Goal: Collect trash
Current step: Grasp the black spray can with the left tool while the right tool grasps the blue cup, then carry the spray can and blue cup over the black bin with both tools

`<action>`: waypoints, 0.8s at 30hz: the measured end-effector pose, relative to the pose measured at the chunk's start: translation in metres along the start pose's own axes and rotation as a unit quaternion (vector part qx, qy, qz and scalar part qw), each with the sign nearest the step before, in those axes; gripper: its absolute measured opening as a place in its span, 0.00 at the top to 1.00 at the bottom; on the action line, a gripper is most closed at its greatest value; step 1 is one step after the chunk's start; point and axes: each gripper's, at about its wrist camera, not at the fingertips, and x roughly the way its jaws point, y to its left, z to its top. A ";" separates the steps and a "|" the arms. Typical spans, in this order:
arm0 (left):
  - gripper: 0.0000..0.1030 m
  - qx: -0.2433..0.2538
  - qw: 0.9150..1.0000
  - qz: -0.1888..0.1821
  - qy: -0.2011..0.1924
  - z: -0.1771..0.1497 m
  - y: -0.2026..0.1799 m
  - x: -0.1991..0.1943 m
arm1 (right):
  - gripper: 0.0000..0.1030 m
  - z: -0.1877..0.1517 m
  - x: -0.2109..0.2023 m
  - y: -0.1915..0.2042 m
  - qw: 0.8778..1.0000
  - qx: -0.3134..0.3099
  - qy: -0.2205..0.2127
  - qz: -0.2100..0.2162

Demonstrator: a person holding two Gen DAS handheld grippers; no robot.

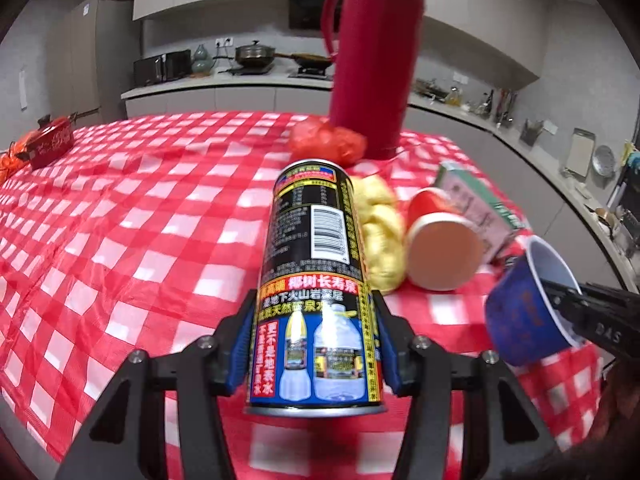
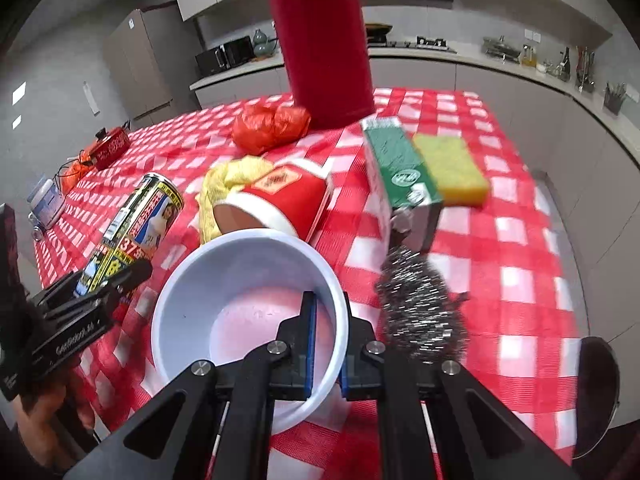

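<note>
Both grippers loaded, most trash left by the flask

The left gripper [image 1: 314, 344] clamps the can [image 1: 312, 280], lifted in front of the red flask [image 1: 372, 60]; the right gripper [image 2: 325, 354] pinches the rim of the blue cup [image 2: 248, 320], also held up. No bin shows, so nothing looks binned yet. Before the flask lie a red cup [image 1: 440, 248], yellow wad [image 1: 380, 236], red bag [image 1: 326, 142] and carton [image 1: 476, 204]. Only the right view shows the sponge [image 2: 450, 170] and what seems a steel scourer [image 2: 424, 308], right of the flask
</note>
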 end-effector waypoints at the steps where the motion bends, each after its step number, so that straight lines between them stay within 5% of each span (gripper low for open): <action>1: 0.48 0.003 1.000 -0.003 -0.001 0.001 -0.005 -0.002 | 0.91 0.001 -0.006 -0.003 1.000 0.001 -0.005 -0.004; 24: 0.48 0.080 0.993 -0.090 -0.011 -0.011 -0.157 -0.034 | 0.91 -0.044 -0.129 -0.143 0.992 0.081 -0.053 -0.086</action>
